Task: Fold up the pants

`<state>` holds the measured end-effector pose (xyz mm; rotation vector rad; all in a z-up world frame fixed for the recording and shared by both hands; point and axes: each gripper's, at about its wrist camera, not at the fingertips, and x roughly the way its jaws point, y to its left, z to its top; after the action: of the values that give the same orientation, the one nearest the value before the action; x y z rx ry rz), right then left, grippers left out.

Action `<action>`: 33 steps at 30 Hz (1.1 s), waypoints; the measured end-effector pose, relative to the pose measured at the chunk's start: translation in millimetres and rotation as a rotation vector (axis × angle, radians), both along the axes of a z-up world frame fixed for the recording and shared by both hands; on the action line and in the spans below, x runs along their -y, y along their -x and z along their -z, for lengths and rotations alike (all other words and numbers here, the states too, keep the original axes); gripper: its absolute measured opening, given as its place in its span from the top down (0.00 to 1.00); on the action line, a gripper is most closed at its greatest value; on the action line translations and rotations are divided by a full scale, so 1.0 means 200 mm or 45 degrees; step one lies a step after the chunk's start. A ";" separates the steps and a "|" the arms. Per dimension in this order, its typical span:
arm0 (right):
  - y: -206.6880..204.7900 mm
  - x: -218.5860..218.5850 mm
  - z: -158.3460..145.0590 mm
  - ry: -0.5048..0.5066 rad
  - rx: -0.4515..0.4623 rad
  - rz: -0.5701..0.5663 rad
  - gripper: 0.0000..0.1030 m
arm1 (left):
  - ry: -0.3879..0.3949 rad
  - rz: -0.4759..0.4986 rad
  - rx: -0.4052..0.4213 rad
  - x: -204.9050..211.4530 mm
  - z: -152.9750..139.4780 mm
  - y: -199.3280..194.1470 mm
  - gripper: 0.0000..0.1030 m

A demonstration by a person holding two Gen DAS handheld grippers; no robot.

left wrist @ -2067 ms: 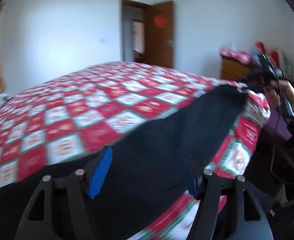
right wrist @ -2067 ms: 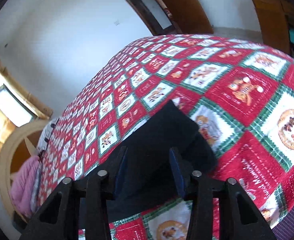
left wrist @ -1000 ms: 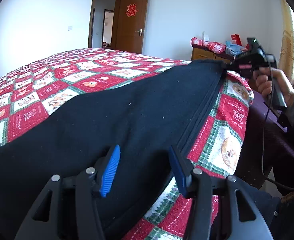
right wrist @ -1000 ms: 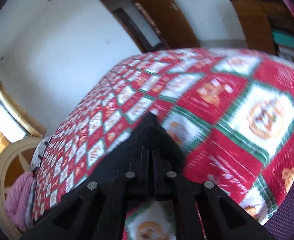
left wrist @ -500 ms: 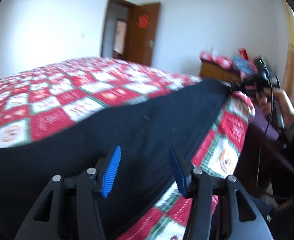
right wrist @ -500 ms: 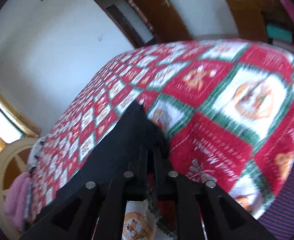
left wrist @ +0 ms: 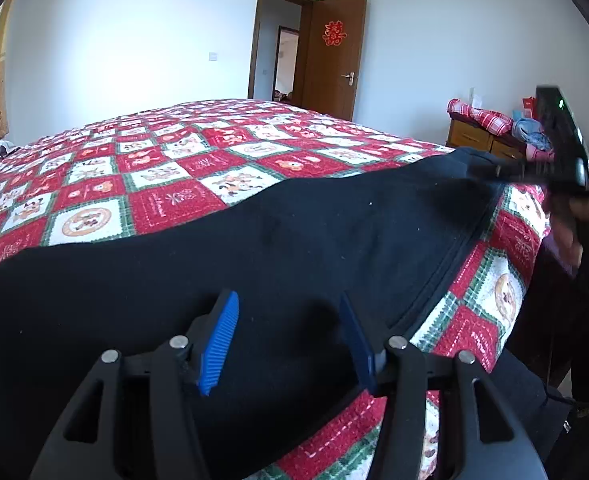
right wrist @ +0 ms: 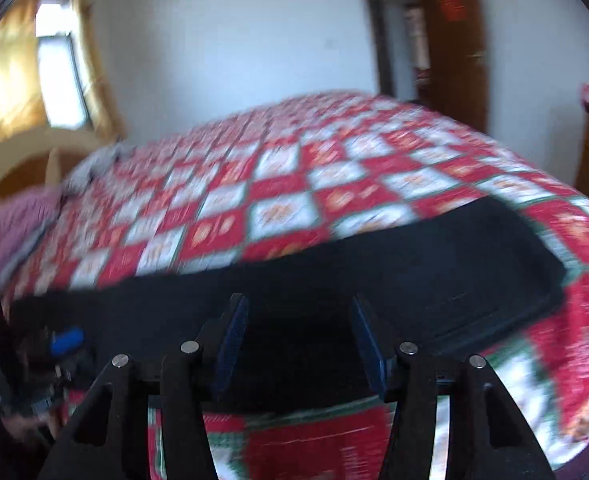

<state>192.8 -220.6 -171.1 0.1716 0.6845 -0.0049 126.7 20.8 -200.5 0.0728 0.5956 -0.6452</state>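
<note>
Soft black pants [left wrist: 294,248] flat on checkered quilt [left wrist: 166,184]. Left gripper [left wrist: 290,332] tilted down, jaws apart; right gripper [right wrist: 300,336] just sprung apart, empty.

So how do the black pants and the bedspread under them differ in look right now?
The pants are plain black, while the bedspread is a patchwork of red and white squares with green borders. The pants form one long strip along the near edge; the bedspread covers the whole bed. A seam runs down the pants; the bedspread's squares carry small pictures. Both lie flat.
</note>
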 end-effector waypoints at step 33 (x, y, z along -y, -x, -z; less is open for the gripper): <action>-0.74 -1.12 0.04 -0.582 -0.412 -0.711 0.47 | 0.043 -0.692 0.034 -0.72 -0.02 -0.04 0.29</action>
<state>340.0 4.3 -180.0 0.4188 1.0329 0.6752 134.4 165.7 -195.6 -0.1101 0.5473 -0.1261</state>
